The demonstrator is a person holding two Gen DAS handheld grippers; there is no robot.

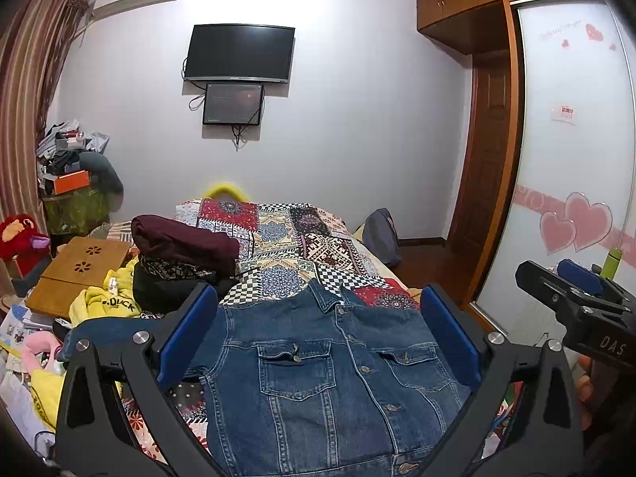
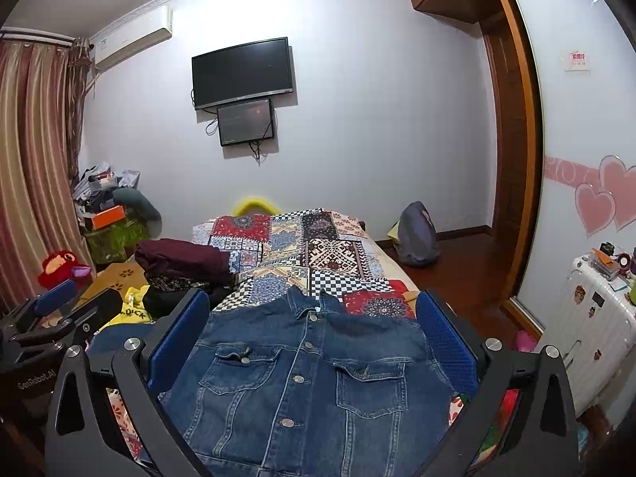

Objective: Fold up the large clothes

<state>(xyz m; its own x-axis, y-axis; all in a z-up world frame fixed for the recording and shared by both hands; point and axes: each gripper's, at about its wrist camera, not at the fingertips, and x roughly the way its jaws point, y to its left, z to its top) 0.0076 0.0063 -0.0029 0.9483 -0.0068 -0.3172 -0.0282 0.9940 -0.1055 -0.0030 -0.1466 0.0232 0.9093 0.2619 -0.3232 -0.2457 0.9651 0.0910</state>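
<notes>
Left wrist view: a denim jacket (image 1: 318, 373) lies front-up on the patchwork bed cover (image 1: 294, 238), collar pointing toward the far wall, beneath the spread, empty left gripper (image 1: 318, 334). Right wrist view: the right gripper (image 2: 314, 338) hangs equally wide, grasping nothing, above the jacket's lengthwise axis.

A black television (image 1: 239, 53) hangs on the far wall with a smaller screen (image 1: 233, 103) just below it. A patchwork bedspread (image 1: 302, 238) covers the bed; a grey backpack (image 2: 417, 234) sits on the floor beside it. A red plush toy (image 1: 22, 236) rests near the striped curtain (image 1: 28, 91).
</notes>
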